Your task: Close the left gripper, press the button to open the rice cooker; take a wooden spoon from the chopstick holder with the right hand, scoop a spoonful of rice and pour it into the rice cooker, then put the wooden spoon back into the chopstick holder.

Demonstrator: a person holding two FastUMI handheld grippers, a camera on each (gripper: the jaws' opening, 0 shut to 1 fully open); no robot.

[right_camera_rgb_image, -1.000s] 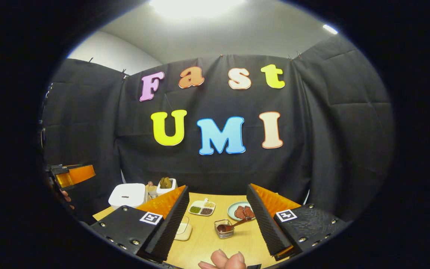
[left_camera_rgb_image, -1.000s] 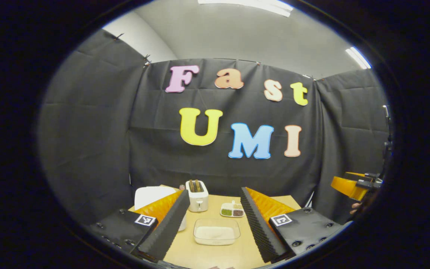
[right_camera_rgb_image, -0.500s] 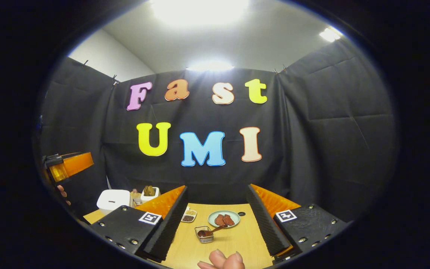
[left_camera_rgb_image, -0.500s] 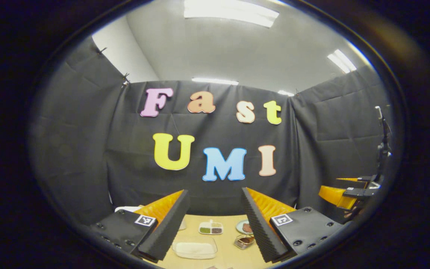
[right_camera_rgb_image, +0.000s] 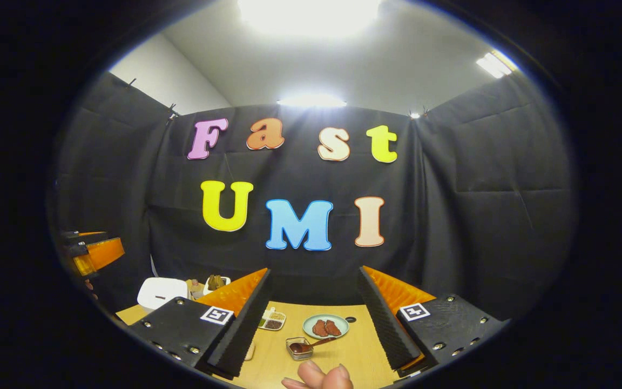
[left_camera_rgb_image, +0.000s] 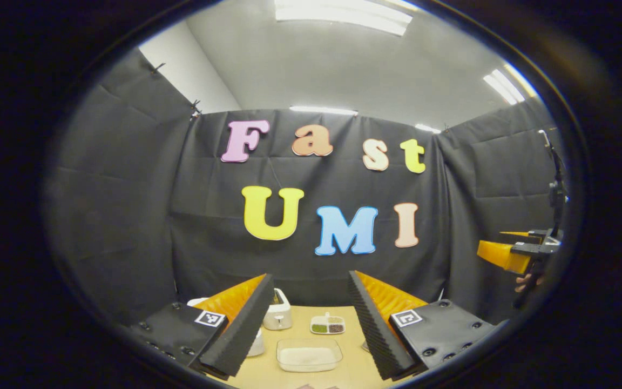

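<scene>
My left gripper (left_camera_rgb_image: pixel 309 281) is held open above the wooden table (left_camera_rgb_image: pixel 268 373), pointing at the back wall. Between its fingers lies a clear tub of white rice (left_camera_rgb_image: pixel 309 355). The right gripper (right_camera_rgb_image: pixel 314 273) is open too, with nothing between its fingers. Below it a small square holder (right_camera_rgb_image: pixel 297 348) has a wooden spoon (right_camera_rgb_image: pixel 319 342) resting in it. The white rice cooker (right_camera_rgb_image: pixel 161 292) stands shut at the table's far left. Each gripper shows at the edge of the other's view: right gripper (left_camera_rgb_image: pixel 511 254), left gripper (right_camera_rgb_image: pixel 92 251).
A white toaster (left_camera_rgb_image: pixel 277 316) and a divided dish of beans (left_camera_rgb_image: pixel 327 324) sit behind the rice tub. A plate with meat slices (right_camera_rgb_image: pixel 326 327) lies beyond the spoon holder. Fingers of a hand (right_camera_rgb_image: pixel 319 375) show at the bottom of the right gripper view.
Both grippers have tipped upward, so the table sits lower in each view. The left gripper view swung right, then back left. Both stay open.
</scene>
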